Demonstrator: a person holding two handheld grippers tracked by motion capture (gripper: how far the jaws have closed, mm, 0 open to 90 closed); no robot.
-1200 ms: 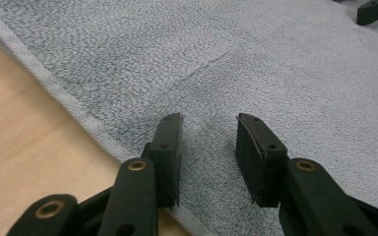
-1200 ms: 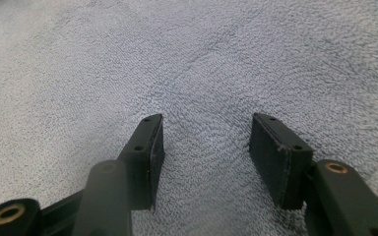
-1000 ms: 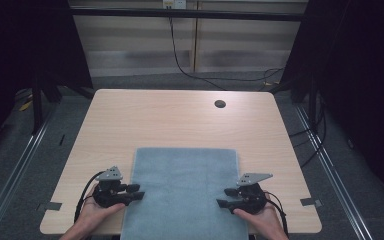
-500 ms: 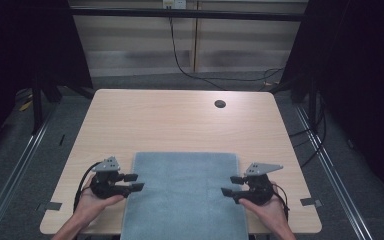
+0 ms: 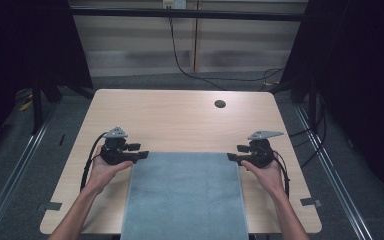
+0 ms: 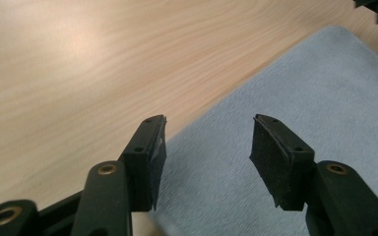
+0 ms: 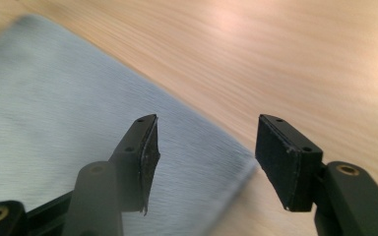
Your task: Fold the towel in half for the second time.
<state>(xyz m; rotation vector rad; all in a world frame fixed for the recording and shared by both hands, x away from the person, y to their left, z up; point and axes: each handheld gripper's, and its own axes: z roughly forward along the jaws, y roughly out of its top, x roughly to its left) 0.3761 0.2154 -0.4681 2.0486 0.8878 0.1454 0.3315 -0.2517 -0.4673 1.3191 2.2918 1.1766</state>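
Cloth: a flat grey-blue rectangle of soft towel cloth [image 5: 185,195] lies in the lower middle of the high view. Its near end reaches the table's front edge.
Left tongs: the black left gripper [image 5: 141,156] sits at the cloth's far left corner, left of centre in the high view. Its jaws are spread wide. In the left gripper view [image 6: 204,142] the cloth corner [image 6: 285,113] lies under and between the jaws, with nothing pinched.
Right tongs: the black right gripper [image 5: 233,158] sits at the cloth's far right corner. Its jaws are spread wide too. In the right gripper view [image 7: 206,142] the cloth edge [image 7: 78,103] lies below the gap, not pinched.
Hands: a left hand [image 5: 102,170] and a right hand [image 5: 270,175] hold the tongs.
Table: a light wooden table with rounded corners [image 5: 170,117]. A small dark round hole [image 5: 220,104] is near its far right.
Room: grey floor [image 5: 10,150], dark sides, black cables [image 5: 180,55] at the top.
Writing: none can be read.
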